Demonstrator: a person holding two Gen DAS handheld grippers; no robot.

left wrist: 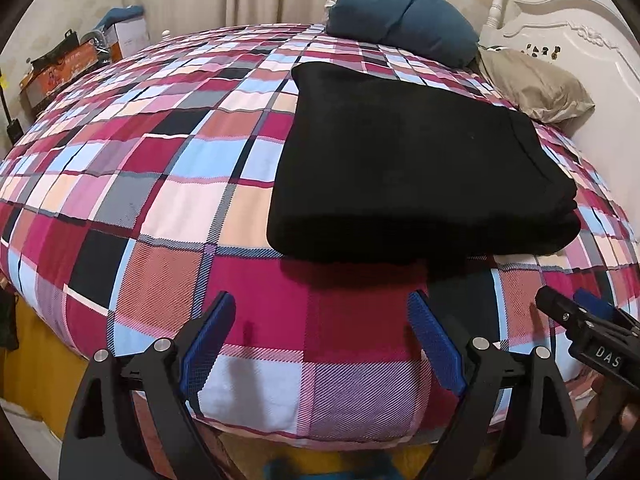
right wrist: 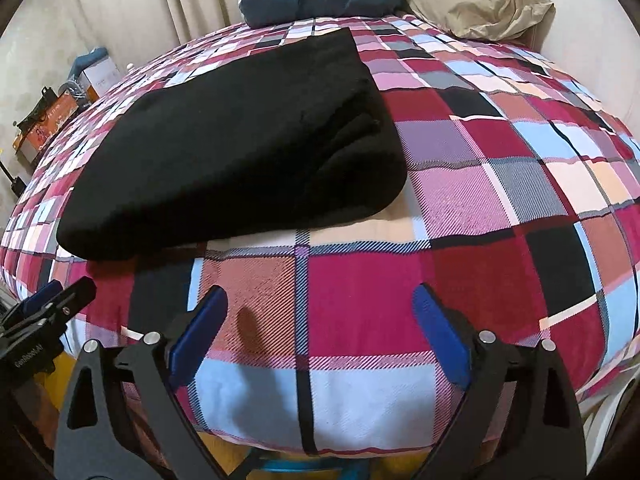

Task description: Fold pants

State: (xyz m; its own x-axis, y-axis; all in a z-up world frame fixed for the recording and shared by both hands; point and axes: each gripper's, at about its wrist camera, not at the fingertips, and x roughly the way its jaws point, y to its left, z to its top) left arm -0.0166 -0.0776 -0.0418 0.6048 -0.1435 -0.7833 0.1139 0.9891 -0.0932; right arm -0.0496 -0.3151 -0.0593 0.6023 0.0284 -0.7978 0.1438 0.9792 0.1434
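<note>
The black pants lie folded into a thick rectangle on the plaid bedspread. They also show in the right wrist view, with stacked layers at their right edge. My left gripper is open and empty, hovering over the bed just in front of the pants' near edge. My right gripper is open and empty, in front of and to the right of the pants. Each gripper appears at the edge of the other's view: the right one and the left one.
A blue pillow and a beige pillow lie at the head of the bed by the white headboard. Boxes stand beyond the far left side. The bed's near edge drops off below the grippers.
</note>
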